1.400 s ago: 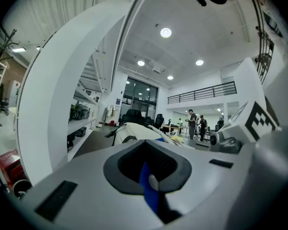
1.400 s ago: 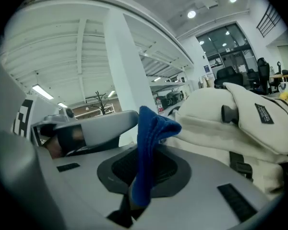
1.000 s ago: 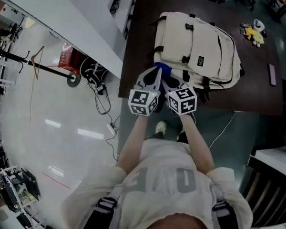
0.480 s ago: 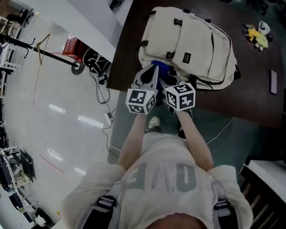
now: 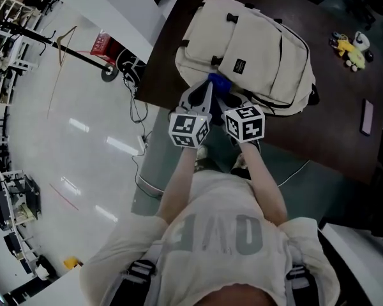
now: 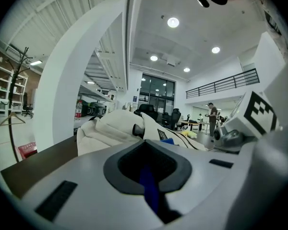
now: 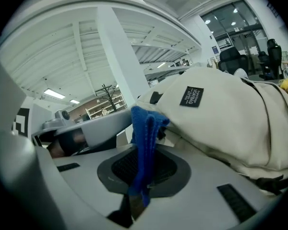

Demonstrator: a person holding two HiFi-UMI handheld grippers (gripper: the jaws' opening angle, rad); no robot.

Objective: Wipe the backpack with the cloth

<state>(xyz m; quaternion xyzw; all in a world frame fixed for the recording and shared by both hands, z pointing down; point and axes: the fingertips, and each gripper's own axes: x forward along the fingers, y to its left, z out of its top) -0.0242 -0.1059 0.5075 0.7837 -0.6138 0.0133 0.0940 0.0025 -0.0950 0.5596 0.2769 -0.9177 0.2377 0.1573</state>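
A cream backpack [image 5: 249,50] lies flat on the dark table [image 5: 332,126]. My two grippers are side by side at its near edge, with a blue cloth [image 5: 218,83] bunched between their tips against the bag. The left gripper [image 5: 203,97] is shut, and a strip of the blue cloth [image 6: 149,190] is pinched between its jaws. The right gripper [image 5: 228,101] is also shut on the cloth [image 7: 144,138], which stands up from its jaws next to the backpack [image 7: 221,114]. In the left gripper view the backpack [image 6: 115,126] lies just beyond the jaws.
A yellow toy [image 5: 348,46] and a dark phone [image 5: 366,116] lie on the table's right side. On the floor to the left are a coat stand [image 5: 70,50], a red crate [image 5: 102,43] and cables [image 5: 137,107]. The table's near edge runs just under the grippers.
Both grippers have stayed shut on the cloth at the backpack's near edge. The head view has swung, so the backpack and table sit higher and more tilted in the frame.
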